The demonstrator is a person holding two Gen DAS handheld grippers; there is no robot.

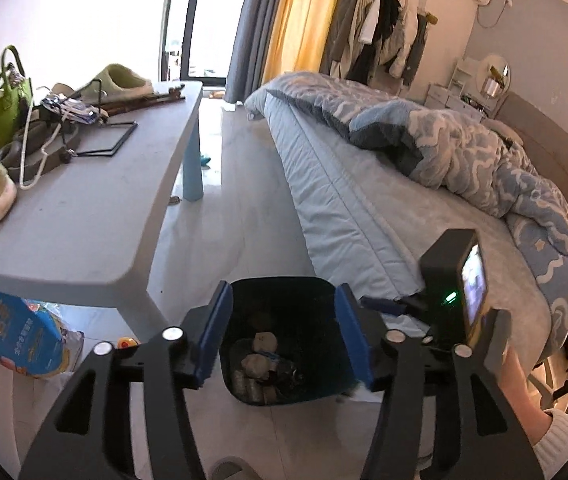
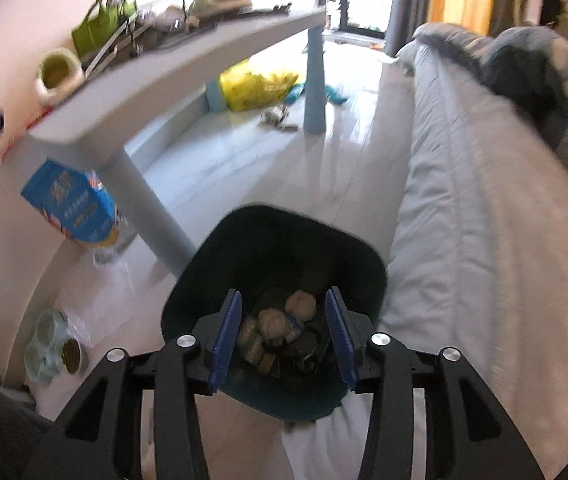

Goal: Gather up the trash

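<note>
Right wrist view, blurred: glossy pale floor (image 2: 243,160) between a grey plastic bench (image 2: 187,68) and a quilted blue bed (image 2: 484,220). The dark, rounded-square plastic bin (image 2: 284,240) on the floor holds crumpled brownish trash (image 2: 279,328), partly indistinct. Both the left gripper (image 1: 284,334) and the right gripper (image 2: 284,336) hang above it, jaws spread and empty.

A lived-in bedroom at home: a bed (image 1: 364,184) with a rumpled blue quilt (image 1: 464,148), coats on a rack (image 1: 380,28), curtains (image 1: 279,20) by a balcony door, slippers (image 1: 123,78) on a low table (image 1: 95,208).
</note>
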